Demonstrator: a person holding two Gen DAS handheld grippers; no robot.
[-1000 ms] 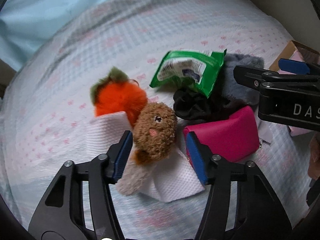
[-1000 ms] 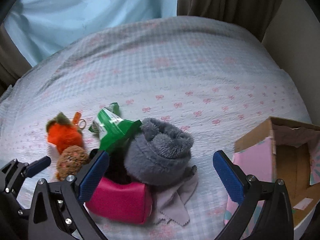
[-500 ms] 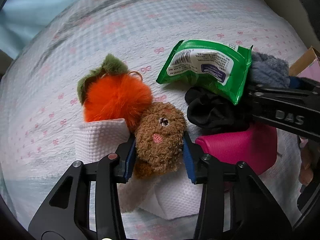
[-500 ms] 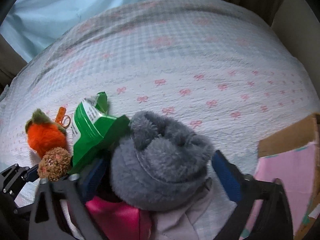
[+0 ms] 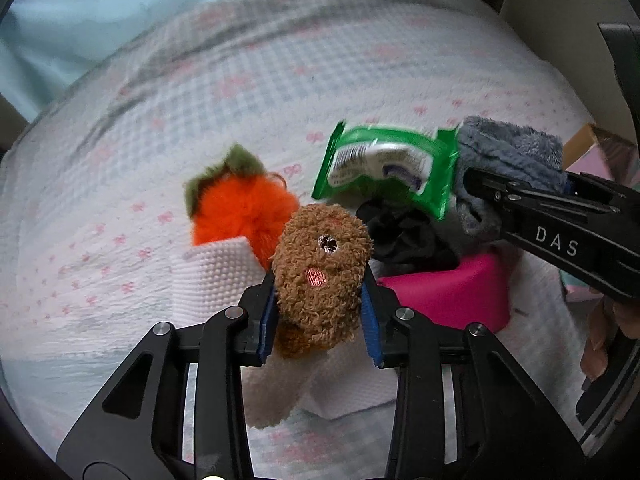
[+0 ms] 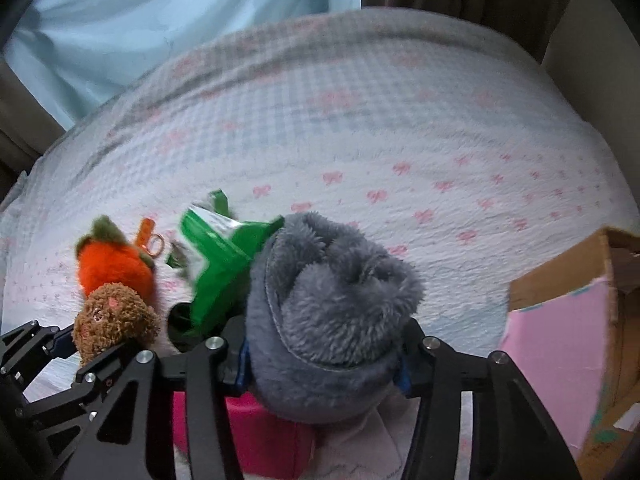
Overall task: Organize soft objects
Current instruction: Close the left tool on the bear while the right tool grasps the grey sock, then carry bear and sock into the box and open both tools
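Note:
A brown curly plush toy (image 5: 322, 268) sits between the blue pads of my left gripper (image 5: 318, 322), whose jaws are closing and press on both its sides. In the right wrist view the same brown plush (image 6: 114, 318) shows at lower left. My right gripper (image 6: 322, 364) has its jaws closing around a grey fluffy sock roll (image 6: 332, 308), the pads squeezing its sides. The grey roll (image 5: 508, 160) and the right gripper's black frame (image 5: 560, 232) appear at the right of the left wrist view.
An orange fluffy toy (image 5: 244, 210), a white cloth (image 5: 216, 276), a green packet (image 5: 384, 166), a black fabric piece (image 5: 404, 236) and a pink pouch (image 5: 444, 296) lie bunched on the bow-patterned bedspread (image 6: 360, 128). An open cardboard box (image 6: 580, 320) stands at right.
Both grippers closed: the left on the brown plush, lifting it slightly, the right on the grey roll. The green packet tipped and shifted.

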